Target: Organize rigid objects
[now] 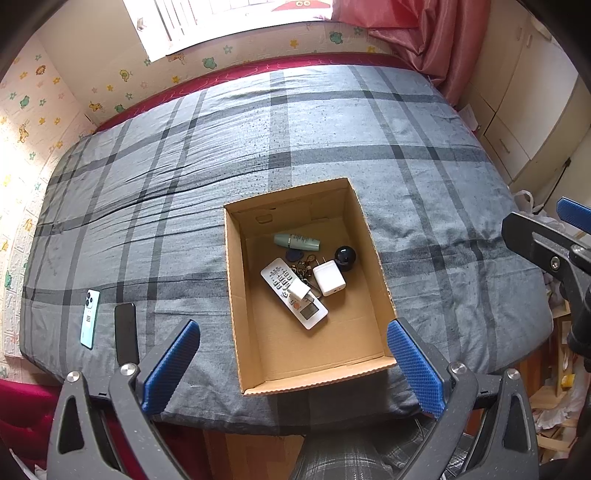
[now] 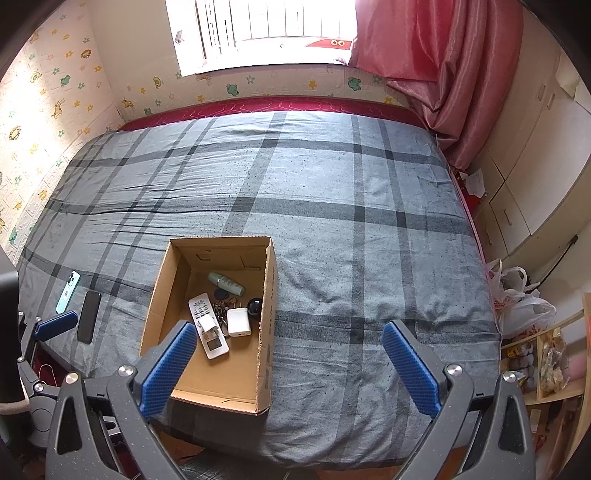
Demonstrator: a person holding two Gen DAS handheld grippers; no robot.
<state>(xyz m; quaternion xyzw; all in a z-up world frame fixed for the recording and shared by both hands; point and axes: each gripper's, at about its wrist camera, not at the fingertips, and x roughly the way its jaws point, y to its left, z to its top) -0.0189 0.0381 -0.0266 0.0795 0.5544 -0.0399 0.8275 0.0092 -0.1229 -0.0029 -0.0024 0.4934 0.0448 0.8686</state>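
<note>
Lying beside the box: two phones, unobstructed.

Daylight: we see it enter by the blown-out window. Bed evenly lit, sharp. Fisheye bending, dark corners in both views.

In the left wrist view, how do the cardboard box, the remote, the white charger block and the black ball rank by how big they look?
Largest to smallest:
1. cardboard box
2. remote
3. white charger block
4. black ball, though nearly the charger's size, so that order is unsure.
</note>
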